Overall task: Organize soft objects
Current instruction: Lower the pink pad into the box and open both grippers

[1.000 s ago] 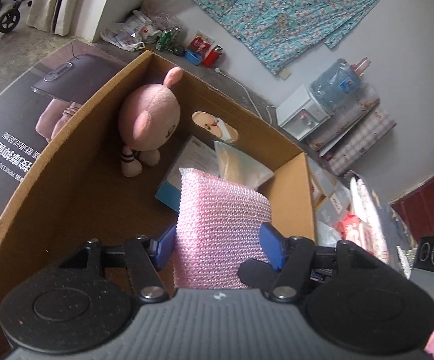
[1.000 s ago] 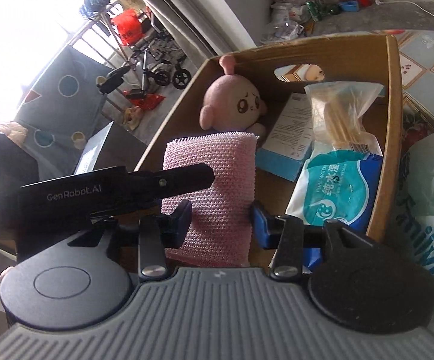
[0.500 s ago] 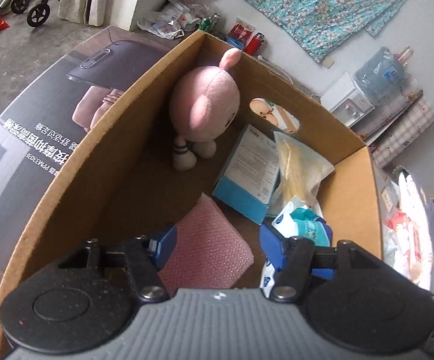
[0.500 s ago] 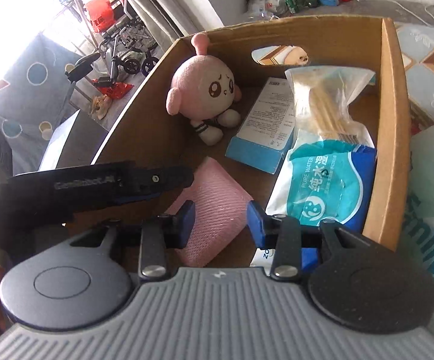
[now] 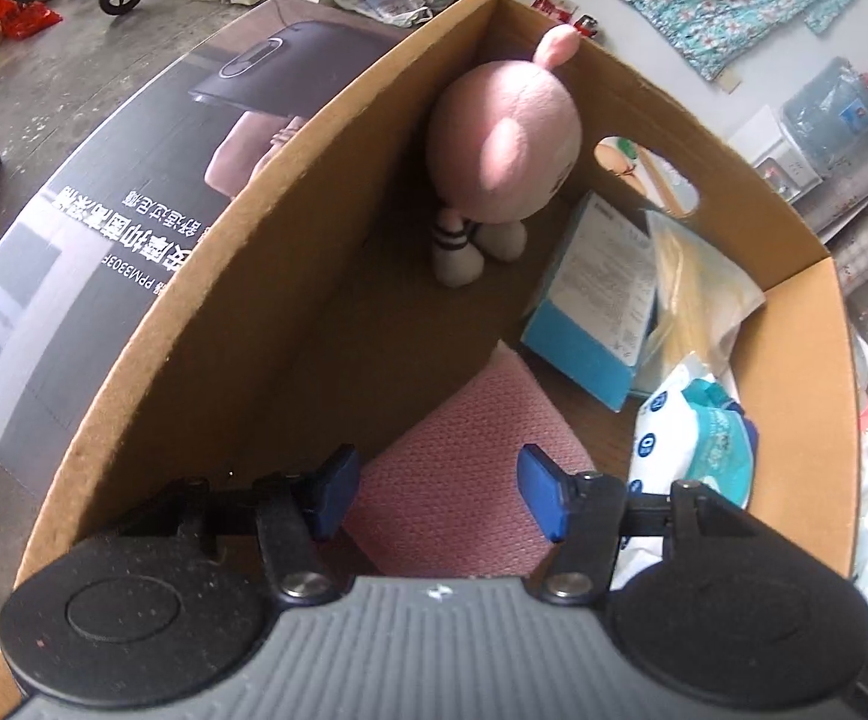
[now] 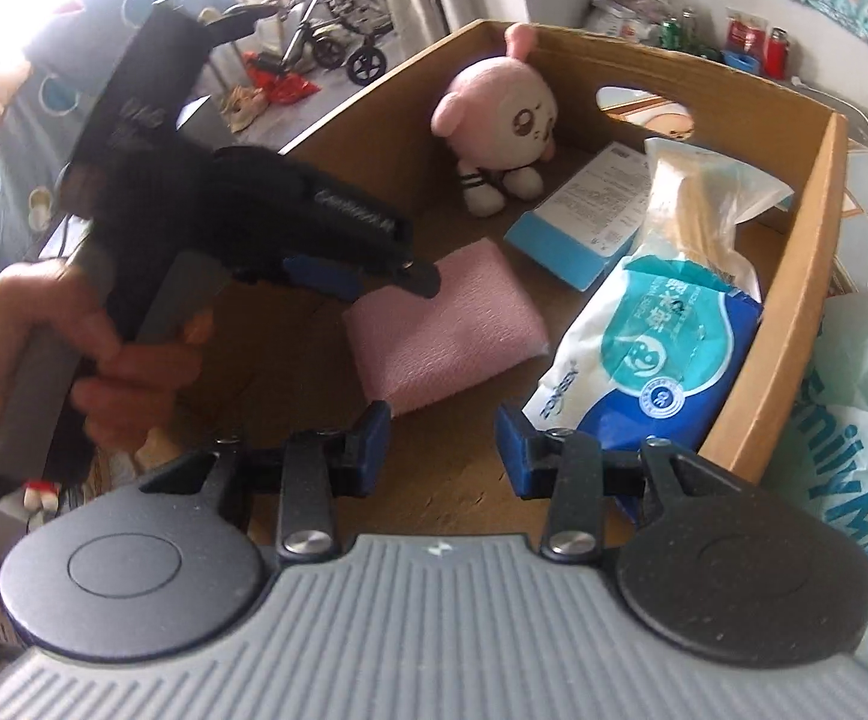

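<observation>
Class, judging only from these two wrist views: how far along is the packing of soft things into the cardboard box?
Done: pink knitted cloth, plush doll and wet-wipes pack lie inside the cardboard box. In hand: nothing; left tool and right tool are open. Left: nothing else soft is clearly visible outside.

Pink cloth [image 6: 442,324] lies flat in my cardboard box [image 6: 793,324].
My left gripper [image 6: 368,276] hovers at its upper-left corner, mid-frame.
</observation>
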`<action>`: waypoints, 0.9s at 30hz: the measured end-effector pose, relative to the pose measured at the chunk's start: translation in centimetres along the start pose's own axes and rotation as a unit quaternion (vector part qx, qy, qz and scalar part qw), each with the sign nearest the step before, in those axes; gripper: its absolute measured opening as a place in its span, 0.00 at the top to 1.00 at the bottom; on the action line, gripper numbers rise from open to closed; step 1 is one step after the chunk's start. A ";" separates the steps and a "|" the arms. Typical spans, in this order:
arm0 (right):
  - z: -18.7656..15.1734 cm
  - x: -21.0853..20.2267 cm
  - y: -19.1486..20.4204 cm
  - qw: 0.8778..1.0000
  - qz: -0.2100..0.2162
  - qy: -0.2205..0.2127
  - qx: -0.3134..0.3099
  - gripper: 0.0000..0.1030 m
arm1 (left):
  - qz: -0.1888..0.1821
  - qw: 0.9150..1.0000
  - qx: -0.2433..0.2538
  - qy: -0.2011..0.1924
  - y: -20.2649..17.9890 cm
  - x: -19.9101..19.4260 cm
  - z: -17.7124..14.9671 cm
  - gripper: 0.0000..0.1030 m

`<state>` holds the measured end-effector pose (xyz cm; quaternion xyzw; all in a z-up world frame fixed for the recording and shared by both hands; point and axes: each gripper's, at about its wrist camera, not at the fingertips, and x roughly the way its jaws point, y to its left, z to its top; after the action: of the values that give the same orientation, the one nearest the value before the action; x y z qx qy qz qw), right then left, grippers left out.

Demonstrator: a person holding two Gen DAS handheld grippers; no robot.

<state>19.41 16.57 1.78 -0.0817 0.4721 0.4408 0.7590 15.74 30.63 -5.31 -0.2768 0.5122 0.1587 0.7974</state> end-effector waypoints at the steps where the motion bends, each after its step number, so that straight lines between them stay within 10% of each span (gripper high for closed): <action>1: -0.1 0.1 0.3 1.000 0.004 0.003 -0.007 0.63 | 0.000 1.000 -0.001 0.005 0.0 0.2 0.1 0.41; 11: 0.2 2.2 2.0 0.998 0.014 0.042 -0.055 0.63 | -0.085 0.988 -0.093 0.090 1.9 3.1 -0.4 0.43; 27: 2.7 6.3 1.6 0.993 0.031 0.114 -0.021 0.77 | -0.108 0.988 -0.101 0.054 0.9 2.3 0.0 0.41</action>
<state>20.99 22.69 -1.30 -0.1324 0.5487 0.4617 0.6843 16.23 31.22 -7.63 -0.4179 0.5028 0.1075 0.7490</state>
